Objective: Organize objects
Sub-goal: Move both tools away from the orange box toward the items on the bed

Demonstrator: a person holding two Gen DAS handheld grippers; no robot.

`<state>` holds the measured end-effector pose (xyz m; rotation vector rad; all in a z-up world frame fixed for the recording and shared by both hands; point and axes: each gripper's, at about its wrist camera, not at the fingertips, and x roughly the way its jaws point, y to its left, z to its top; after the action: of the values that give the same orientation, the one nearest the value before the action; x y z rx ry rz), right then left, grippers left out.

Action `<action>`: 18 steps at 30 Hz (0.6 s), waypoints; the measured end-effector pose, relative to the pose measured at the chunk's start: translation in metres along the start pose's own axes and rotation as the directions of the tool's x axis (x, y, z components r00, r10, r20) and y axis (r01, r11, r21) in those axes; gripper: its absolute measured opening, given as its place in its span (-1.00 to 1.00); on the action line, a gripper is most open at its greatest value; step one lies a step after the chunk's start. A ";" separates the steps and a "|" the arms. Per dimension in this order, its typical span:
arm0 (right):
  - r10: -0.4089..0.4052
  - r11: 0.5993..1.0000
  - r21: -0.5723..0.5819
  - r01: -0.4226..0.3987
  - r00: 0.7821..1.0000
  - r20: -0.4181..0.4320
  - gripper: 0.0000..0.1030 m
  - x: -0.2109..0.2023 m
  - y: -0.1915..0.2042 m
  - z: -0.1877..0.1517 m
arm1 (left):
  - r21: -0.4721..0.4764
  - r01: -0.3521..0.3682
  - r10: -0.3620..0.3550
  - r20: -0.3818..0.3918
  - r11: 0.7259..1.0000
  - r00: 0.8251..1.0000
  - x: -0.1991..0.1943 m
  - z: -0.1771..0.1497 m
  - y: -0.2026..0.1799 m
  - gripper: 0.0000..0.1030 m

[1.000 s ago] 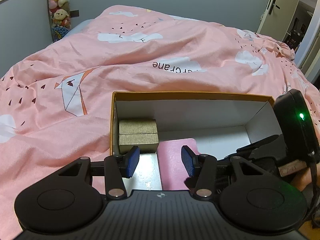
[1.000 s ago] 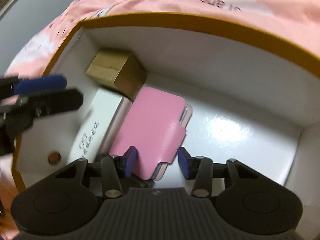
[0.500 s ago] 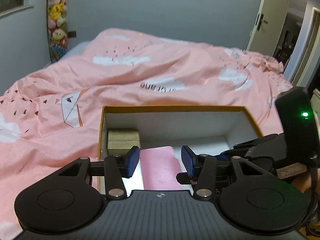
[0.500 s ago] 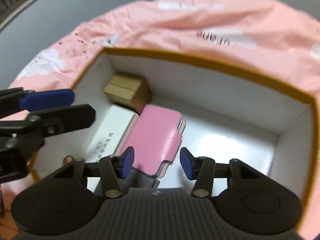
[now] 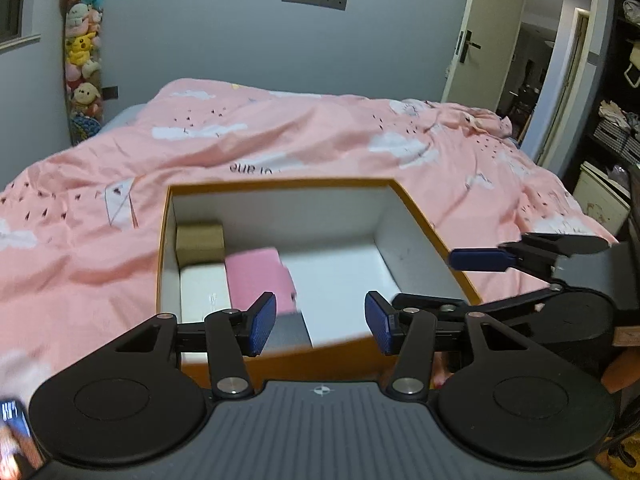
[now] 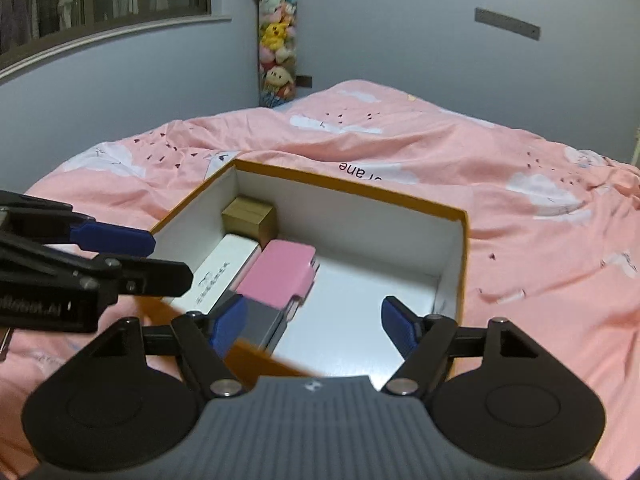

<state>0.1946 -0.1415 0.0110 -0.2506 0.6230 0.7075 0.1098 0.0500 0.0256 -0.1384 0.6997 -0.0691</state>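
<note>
An open orange box with white walls [image 5: 276, 188] [image 6: 462, 240] lies on the pink bed. Inside it, at the left, are a small tan box [image 5: 200, 240] [image 6: 248, 218], a white box [image 5: 204, 288] [image 6: 224, 270] and a pink case [image 5: 260, 276] [image 6: 280, 276] lying on a grey item [image 6: 260, 326]. My left gripper [image 5: 320, 322] is open and empty, above the box's near edge. My right gripper [image 6: 310, 326] is open and empty, above the near edge too. The right gripper's fingers [image 5: 480, 260] show at the right in the left wrist view.
The pink quilt [image 5: 320, 140] [image 6: 520, 220] covers the bed all round the box. A column of plush toys [image 5: 82, 60] [image 6: 276, 52] hangs in the far corner. An open door [image 5: 500, 52] and shelves [image 5: 616, 128] are at the right.
Both grippers have pulled up and back out of the box. The right gripper has opened wider and left the pink case lying in the box.
</note>
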 end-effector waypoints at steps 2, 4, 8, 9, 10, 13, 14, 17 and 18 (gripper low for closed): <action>-0.001 1.000 0.018 0.001 1.000 -0.002 0.47 -0.008 0.004 -0.013 | -0.004 0.027 -0.027 -0.016 1.000 1.000 -0.007 -0.011 0.001 0.15; 0.007 0.999 0.044 -0.006 1.000 -0.013 0.48 -0.015 0.009 -0.027 | -0.004 0.047 -0.047 -0.035 0.999 0.998 -0.013 -0.022 0.002 0.15; 0.003 0.999 0.052 0.001 0.998 -0.063 0.48 -0.020 0.019 -0.051 | -0.013 0.067 -0.068 -0.094 0.998 0.993 -0.025 -0.045 0.007 0.15; -0.002 0.999 0.053 0.006 0.997 -0.077 0.48 -0.022 0.021 -0.056 | -0.021 0.069 -0.071 -0.110 0.997 0.991 -0.027 -0.050 0.008 0.15; 0.002 0.998 0.057 0.003 0.996 -0.092 0.48 -0.023 0.022 -0.061 | -0.034 0.074 -0.077 -0.126 0.997 0.989 -0.029 -0.056 0.010 0.15; 0.026 0.997 0.074 -0.017 0.992 -0.127 0.45 -0.027 0.026 -0.073 | -0.078 0.098 -0.111 -0.175 0.992 0.978 -0.034 -0.071 0.015 0.15; 0.035 0.997 0.074 -0.025 0.990 -0.136 0.42 -0.028 0.028 -0.076 | -0.095 0.110 -0.126 -0.193 0.989 0.973 -0.034 -0.076 0.016 0.15; 0.047 0.997 0.065 -0.036 0.984 -0.169 0.36 -0.031 0.035 -0.087 | -0.122 0.136 -0.162 -0.246 0.983 0.956 -0.034 -0.089 0.017 0.15; 0.051 0.998 0.057 -0.041 0.982 -0.182 0.35 -0.031 0.038 -0.091 | -0.122 0.142 -0.170 -0.263 0.982 0.950 -0.035 -0.093 0.016 0.15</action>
<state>0.1101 -0.1679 -0.0419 -0.2549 0.8248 0.7164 0.0229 0.0600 -0.0251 -0.2858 0.9679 -0.2082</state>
